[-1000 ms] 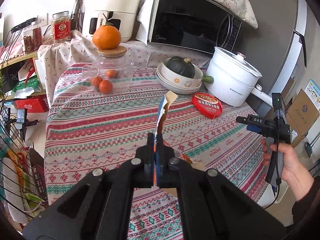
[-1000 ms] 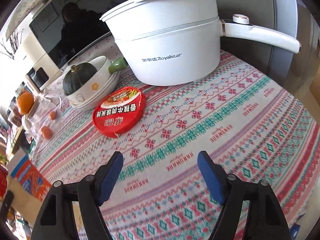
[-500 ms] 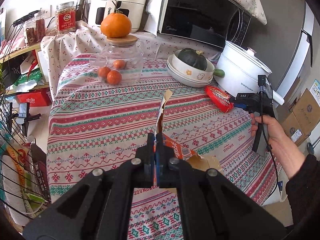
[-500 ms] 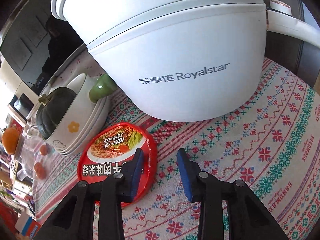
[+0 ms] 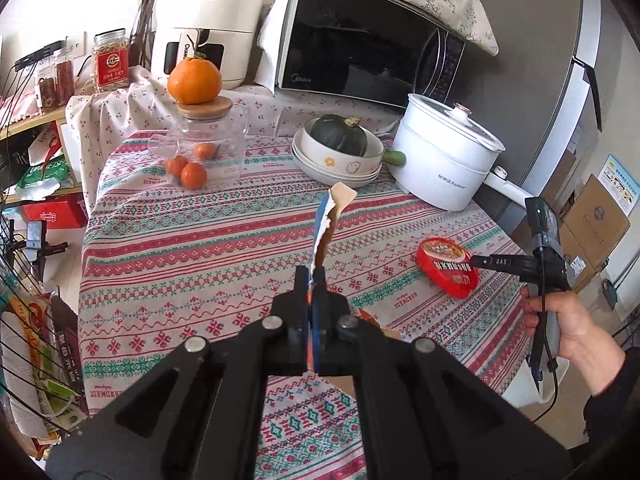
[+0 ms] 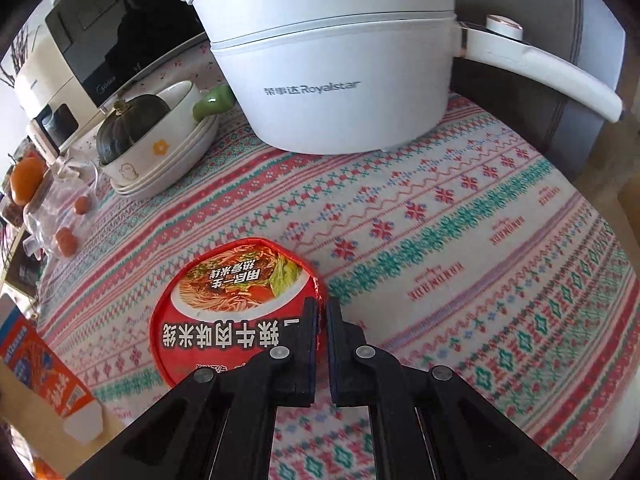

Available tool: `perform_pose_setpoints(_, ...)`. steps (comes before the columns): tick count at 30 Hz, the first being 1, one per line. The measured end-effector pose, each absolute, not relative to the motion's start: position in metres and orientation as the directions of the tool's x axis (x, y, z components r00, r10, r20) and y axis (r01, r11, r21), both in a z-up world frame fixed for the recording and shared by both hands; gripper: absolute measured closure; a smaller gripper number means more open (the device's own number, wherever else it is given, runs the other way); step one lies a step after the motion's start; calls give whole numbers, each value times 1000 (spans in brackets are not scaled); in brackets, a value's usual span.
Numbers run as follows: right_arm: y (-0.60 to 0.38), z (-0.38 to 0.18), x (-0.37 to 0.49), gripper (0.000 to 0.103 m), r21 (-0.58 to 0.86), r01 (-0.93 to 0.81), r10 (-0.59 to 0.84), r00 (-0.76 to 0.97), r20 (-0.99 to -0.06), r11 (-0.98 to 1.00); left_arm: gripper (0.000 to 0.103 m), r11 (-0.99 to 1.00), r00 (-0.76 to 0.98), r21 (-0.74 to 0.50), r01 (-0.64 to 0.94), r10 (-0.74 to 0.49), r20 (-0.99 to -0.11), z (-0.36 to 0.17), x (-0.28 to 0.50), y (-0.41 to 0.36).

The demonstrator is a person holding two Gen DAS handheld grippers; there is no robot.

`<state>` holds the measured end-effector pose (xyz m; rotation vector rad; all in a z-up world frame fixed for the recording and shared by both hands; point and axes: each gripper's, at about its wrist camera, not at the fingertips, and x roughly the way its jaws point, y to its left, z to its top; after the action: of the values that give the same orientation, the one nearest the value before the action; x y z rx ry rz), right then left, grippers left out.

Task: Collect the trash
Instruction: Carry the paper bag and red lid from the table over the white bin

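Right tongs, apart before, now clamp red lid; left tongs pinch wrapper.

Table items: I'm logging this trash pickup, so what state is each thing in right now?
left gripper: shut on torn carton.
torn carton: flattened, held upright.
right gripper: shut on red noodle lid's rim.
red noodle lid: tilted off cloth.
white pot: lidded.
glass jar: lidded, orange on top.

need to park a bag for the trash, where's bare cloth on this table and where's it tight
Widest bare patch: the tablecloth between the glass jar, the left edge and the torn carton. A second strip lies in front of the white pot, right of the red lid. Crowded along the back: jar, stacked bowls, pot.
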<state>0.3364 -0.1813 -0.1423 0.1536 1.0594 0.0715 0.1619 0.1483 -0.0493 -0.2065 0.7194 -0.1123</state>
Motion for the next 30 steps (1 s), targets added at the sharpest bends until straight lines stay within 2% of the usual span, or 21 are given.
perform_pose_setpoints(8, -255, -108, 256, 98, 138, 58, 90, 503, -860, 989, 102, 966, 772, -243, 86, -218, -596, -31, 146, 116)
perform_pose_setpoints(17, -319, -52, 191, 98, 131, 122, 37, 574, -818, 984, 102, 924, 766, -345, 162, -338, -546, -25, 128, 60)
perform_pose_setpoints(21, -346, -44, 160, 98, 114, 141, 6, 604, -797, 983, 102, 912, 739, -332, 239, -393, -547, -27, 127, 22)
perform_pose_setpoints(25, -376, -44, 142, 98, 165, 196, 22, 579, -815, 967, 102, 902, 710, -295, 315, -430, -558, -31, 124, -14)
perform_pose_setpoints(30, -406, -43, 124, 98, 118, 224, -34, 576, -817, 967, 102, 884, 676, -274, 378, -466, -570, -38, 123, -54)
